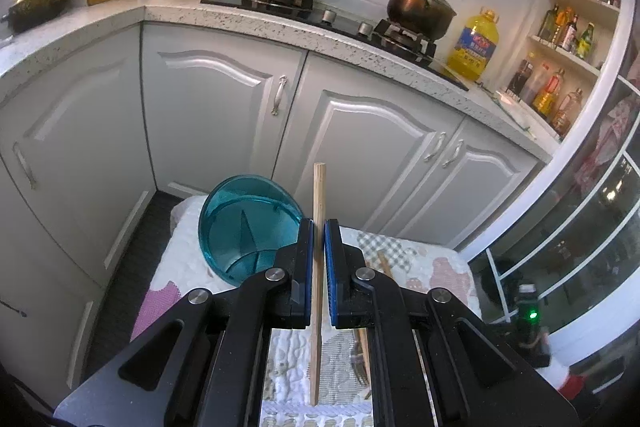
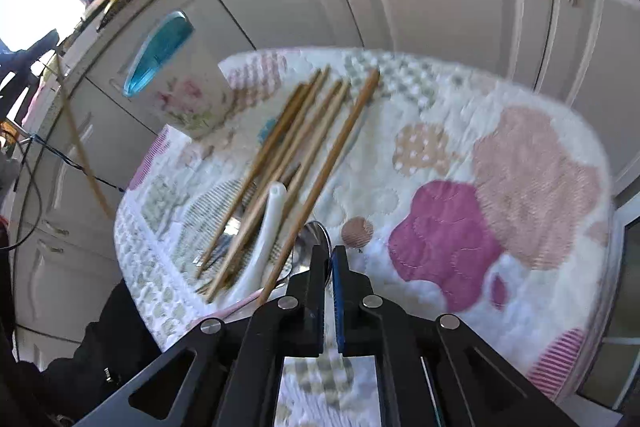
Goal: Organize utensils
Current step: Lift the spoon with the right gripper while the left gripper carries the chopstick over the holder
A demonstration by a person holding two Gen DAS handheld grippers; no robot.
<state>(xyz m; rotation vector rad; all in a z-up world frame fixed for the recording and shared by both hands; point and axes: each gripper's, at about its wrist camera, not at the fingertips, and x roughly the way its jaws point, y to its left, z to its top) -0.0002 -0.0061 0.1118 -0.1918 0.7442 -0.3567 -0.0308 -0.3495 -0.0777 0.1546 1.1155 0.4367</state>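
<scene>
Nearest in the left wrist view, the left tool (image 1: 319,227) is clenched on a single bamboo chopstick (image 1: 318,195), which stands upright between the blue pads and pokes out past their tips. Just left of the tips sits a teal utensil holder (image 1: 248,223), its open mouth tilted toward the camera and its dividers showing, near the far-left edge of the quilted table (image 1: 420,267). Behind the table run grey cabinet doors (image 1: 224,107), with a dark strip of floor between.

In the right wrist view, the right tool (image 2: 329,259) is closed on the handle of a metal spoon (image 2: 316,239) at the table's near edge. Just left of it lie a white ceramic spoon (image 2: 268,227) and a loose bundle of chopsticks (image 2: 300,147), fanned toward the far edge. The quilt to the right, with its pink patches, lies bare out to the rounded rim. The holder (image 2: 158,53) stands at the far-left corner, blurred.
</scene>
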